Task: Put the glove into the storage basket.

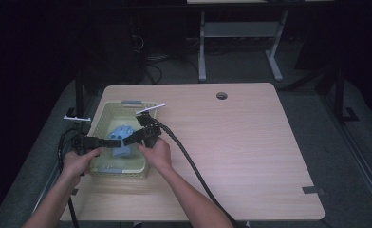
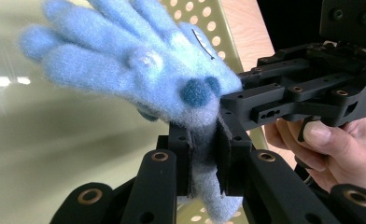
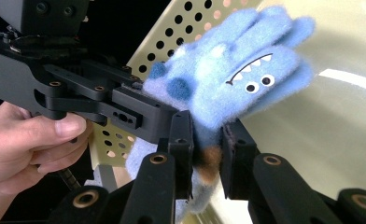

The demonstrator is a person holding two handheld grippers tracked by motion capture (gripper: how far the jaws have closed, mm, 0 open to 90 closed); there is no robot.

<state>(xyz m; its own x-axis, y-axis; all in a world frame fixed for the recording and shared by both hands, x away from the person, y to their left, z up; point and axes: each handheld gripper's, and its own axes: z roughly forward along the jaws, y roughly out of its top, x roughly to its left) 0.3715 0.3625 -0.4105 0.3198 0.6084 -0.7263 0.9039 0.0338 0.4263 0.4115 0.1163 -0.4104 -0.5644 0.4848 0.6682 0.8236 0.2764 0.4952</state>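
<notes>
While both tools clamp it, the blue glove (image 2: 139, 70) hangs inside the yellow basket (image 1: 127, 172). Left gripper (image 2: 204, 158) and right gripper (image 3: 208, 154) each pinch its cuff.

Left gripper (image 1: 109, 142) fingers clamped, right gripper (image 1: 127, 139) fingers clamped

High view overhead, far; both gripper views close, sharing blue glove (image 2: 139, 74).
</notes>
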